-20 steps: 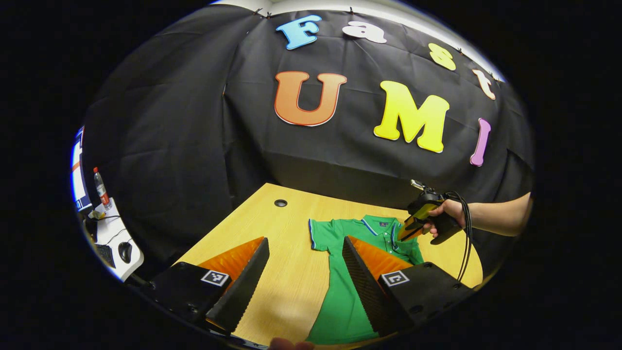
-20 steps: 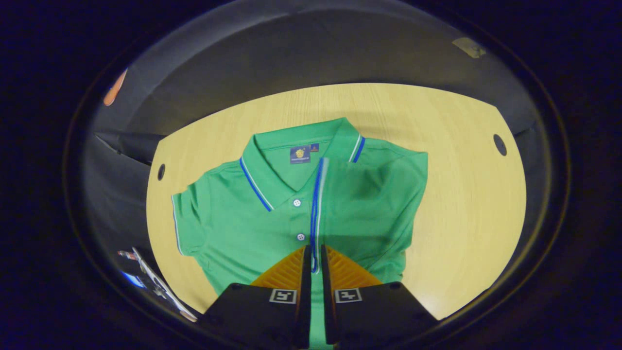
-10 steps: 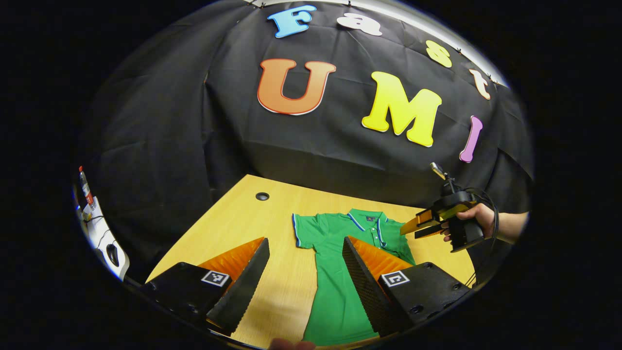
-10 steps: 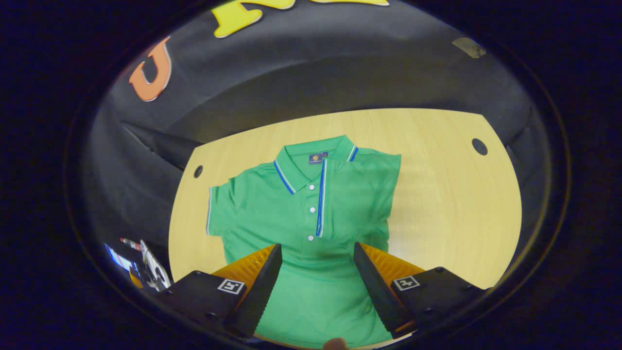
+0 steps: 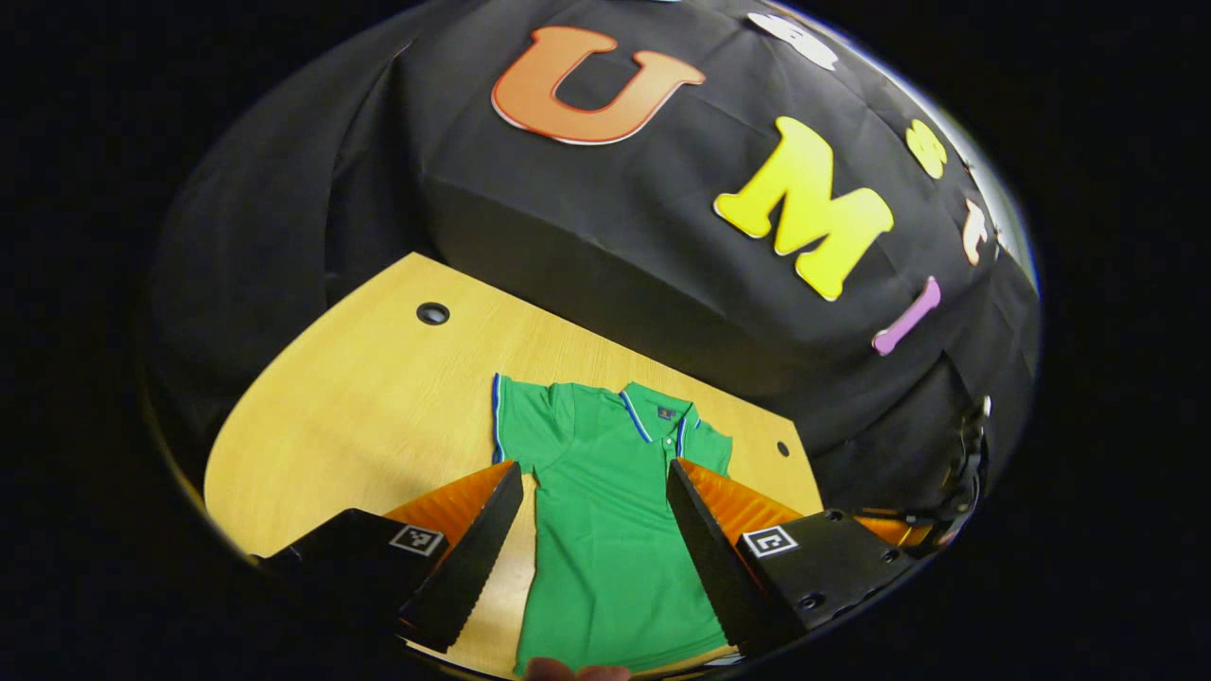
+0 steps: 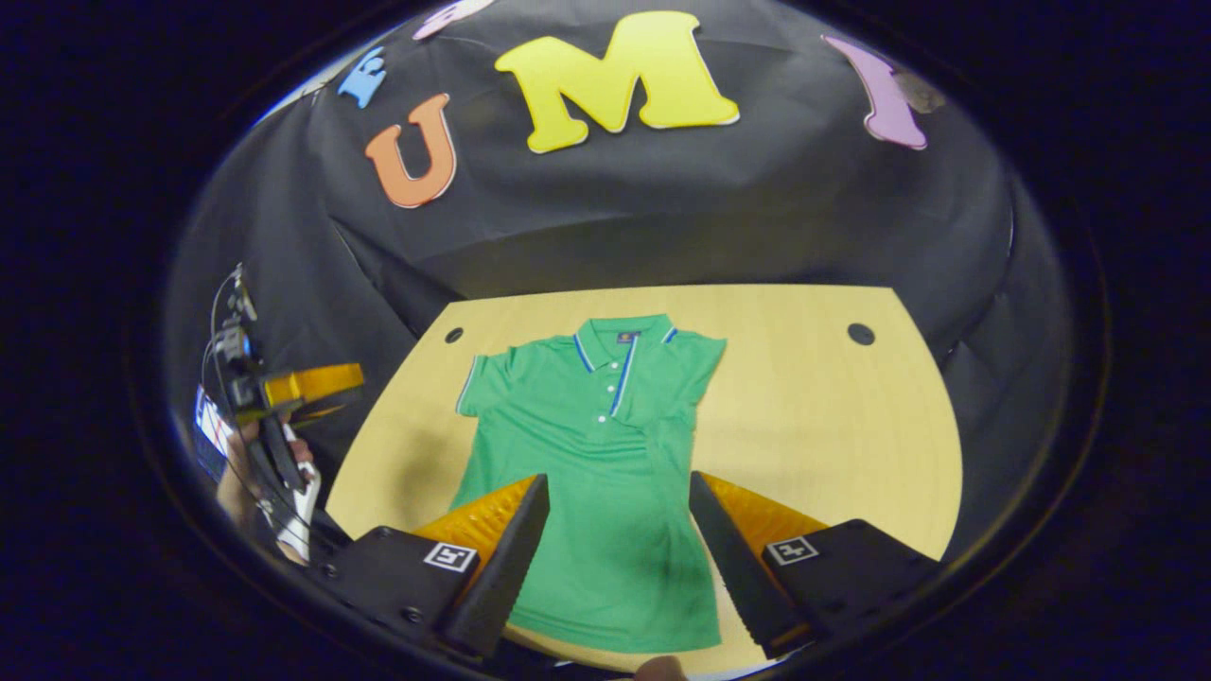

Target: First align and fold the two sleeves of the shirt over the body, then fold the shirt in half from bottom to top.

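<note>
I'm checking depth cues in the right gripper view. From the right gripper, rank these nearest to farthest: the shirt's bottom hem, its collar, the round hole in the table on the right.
1. Bottom hem of the shirt, lowest in view, between the right gripper fingers.
2. Collar, farther up the table, centre.
3. Round hole, off to the right near the far edge; close to the collar's depth, a loose call.

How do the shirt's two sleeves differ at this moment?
In the right gripper view, the shirt's left sleeve lies spread flat on the table, sticking out from the body with its striped cuff showing. The right sleeve is already folded in over the body, leaving a straight edge at that shoulder. Both lie flat, and neither open gripper touches them.
</note>
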`<control>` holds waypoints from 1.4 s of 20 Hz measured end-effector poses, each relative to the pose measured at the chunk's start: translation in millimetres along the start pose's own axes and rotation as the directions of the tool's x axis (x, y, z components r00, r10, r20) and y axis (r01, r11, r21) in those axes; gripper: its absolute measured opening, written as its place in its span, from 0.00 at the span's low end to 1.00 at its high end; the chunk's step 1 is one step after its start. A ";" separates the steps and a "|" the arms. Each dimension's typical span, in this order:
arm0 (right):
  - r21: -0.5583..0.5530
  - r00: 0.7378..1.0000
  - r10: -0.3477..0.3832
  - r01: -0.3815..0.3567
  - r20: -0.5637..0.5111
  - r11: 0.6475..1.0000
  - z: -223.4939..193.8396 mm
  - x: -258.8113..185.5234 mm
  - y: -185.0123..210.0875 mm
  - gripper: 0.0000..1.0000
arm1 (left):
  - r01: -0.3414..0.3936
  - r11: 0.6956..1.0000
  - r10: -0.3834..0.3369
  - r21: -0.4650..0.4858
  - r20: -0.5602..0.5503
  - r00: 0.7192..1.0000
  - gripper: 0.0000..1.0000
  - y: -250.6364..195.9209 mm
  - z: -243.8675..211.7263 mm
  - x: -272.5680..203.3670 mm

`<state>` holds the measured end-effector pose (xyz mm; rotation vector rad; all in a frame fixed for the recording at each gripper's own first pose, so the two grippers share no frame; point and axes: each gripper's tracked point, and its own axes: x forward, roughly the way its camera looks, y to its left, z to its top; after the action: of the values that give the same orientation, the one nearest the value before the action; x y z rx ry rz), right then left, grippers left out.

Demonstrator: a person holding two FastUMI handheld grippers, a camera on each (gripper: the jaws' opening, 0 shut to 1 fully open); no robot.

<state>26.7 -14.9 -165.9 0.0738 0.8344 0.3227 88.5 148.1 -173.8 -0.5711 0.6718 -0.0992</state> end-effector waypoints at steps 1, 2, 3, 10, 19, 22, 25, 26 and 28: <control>-0.034 0.999 -0.032 0.032 0.010 0.999 -8.6 -9.3 -8.1 0.87 | 0.006 0.999 -0.006 -0.037 -0.003 1.000 0.99 6.9 8.5 12.1; -0.055 0.999 -0.054 0.054 0.008 0.997 -16.5 -18.1 -13.7 0.96 | 0.007 0.997 -0.008 -0.074 -0.011 1.000 0.99 14.8 16.8 22.9; -0.063 0.998 -0.059 0.059 0.002 0.996 -23.0 -26.3 -14.4 0.97 | 0.006 0.994 -0.009 -0.107 -0.033 0.999 0.99 22.0 20.1 35.0; 0.066 0.999 -0.035 0.035 -0.004 0.997 -34.8 -39.1 -23.2 0.97 | -0.118 0.983 0.053 -0.140 -0.396 0.917 0.98 82.2 3.7 125.7; 0.141 0.995 -0.095 0.100 -0.040 0.985 -57.6 -47.4 -57.3 0.97 | -0.220 0.976 0.161 -0.015 -0.633 0.757 0.95 115.2 -42.6 163.2; 0.179 0.994 -0.106 0.111 -0.041 0.978 -57.0 -44.6 -65.6 0.96 | -0.209 0.978 0.147 -0.016 -0.657 0.740 0.95 105.6 -54.4 170.2; 0.182 0.993 -0.114 0.119 -0.035 0.976 -55.2 -44.7 -69.5 0.97 | -0.195 0.981 0.148 0.003 -0.660 0.737 0.92 99.7 -56.9 176.3; 0.180 0.993 -0.114 0.118 -0.033 0.976 -54.9 -45.4 -68.5 0.97 | -0.197 0.980 0.145 -0.003 -0.665 0.733 0.91 98.2 -58.7 176.9; 0.180 0.992 -0.117 0.122 -0.040 0.976 -60.3 -43.9 -66.7 0.97 | -0.213 0.977 0.137 -0.028 -0.682 0.718 0.88 94.6 -67.8 177.7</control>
<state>-28.5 -95.6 -187.7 0.1890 0.8924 0.1340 177.5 148.9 -366.7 -0.5653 1.4601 -0.0945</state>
